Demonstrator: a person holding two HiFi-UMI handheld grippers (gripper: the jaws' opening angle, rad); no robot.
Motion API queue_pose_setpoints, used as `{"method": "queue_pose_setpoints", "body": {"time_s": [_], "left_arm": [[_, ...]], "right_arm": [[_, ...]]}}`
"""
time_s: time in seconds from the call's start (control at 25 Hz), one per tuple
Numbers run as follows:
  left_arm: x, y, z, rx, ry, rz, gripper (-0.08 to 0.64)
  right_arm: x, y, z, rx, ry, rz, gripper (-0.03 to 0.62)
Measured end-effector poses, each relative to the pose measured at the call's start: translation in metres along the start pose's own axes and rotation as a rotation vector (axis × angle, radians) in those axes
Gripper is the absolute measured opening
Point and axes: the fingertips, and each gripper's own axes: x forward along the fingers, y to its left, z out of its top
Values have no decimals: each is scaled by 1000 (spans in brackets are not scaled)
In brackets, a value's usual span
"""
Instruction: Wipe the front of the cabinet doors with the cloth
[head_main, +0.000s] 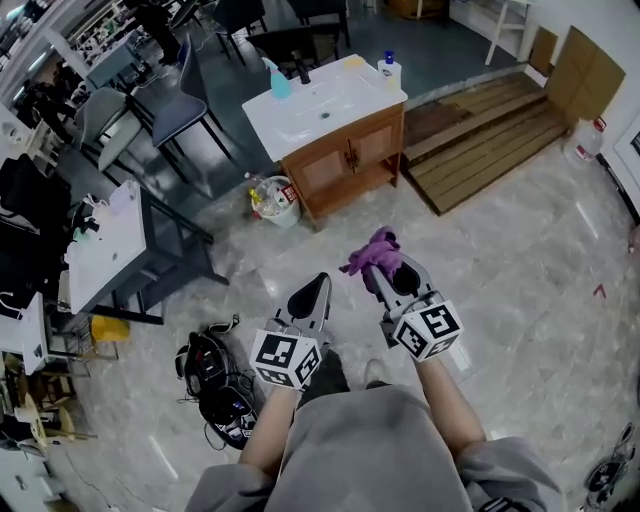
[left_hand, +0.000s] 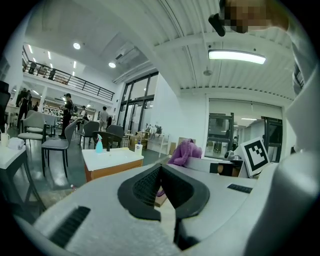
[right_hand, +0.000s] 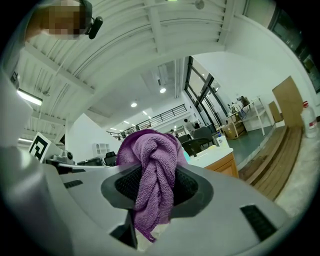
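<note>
Head view: both grippers are held low in front of the person, side by side above the marble floor (head_main: 520, 260), well apart from the cabinet (head_main: 345, 165) ahead. Right gripper (head_main: 376, 268): jaws clamped on the purple cloth (head_main: 372, 250); the right gripper view shows the cloth bunched and twisted between the black pads, rising above the jaw tips with a short end hanging below them. Left gripper (head_main: 318, 283): jaws closed together, pads meeting at the tips, nothing held between them per the left gripper view. Cabinet: wooden, two doors (head_main: 352, 152) facing the person, both shut, white sink top (head_main: 300, 110) above. Teal spray bottle (head_main: 279, 82) stands at the far left corner of that top; white bottle (head_main: 390, 68) with a blue cap stands at the far right corner. Small bin (head_main: 277, 198) with mixed contents sits on the floor just beside the cabinet's left front corner. Wooden platform (head_main: 490, 140) lies on the floor just to the right of the cabinet. Black bag with cables (head_main: 215, 385) lies on the floor near the person's left side. The cloth touches neither door.
</note>
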Motion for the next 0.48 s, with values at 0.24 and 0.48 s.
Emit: {"method": "queue_pose_setpoints", "body": {"time_s": [0.24, 0.48], "left_arm": [[24, 39, -1, 8, 16, -12, 8], [50, 90, -2, 11, 34, -48, 8]], "right_arm": [[41, -10, -8, 3, -4, -19, 143], [90, -17, -18, -6, 5, -59, 143]]}}
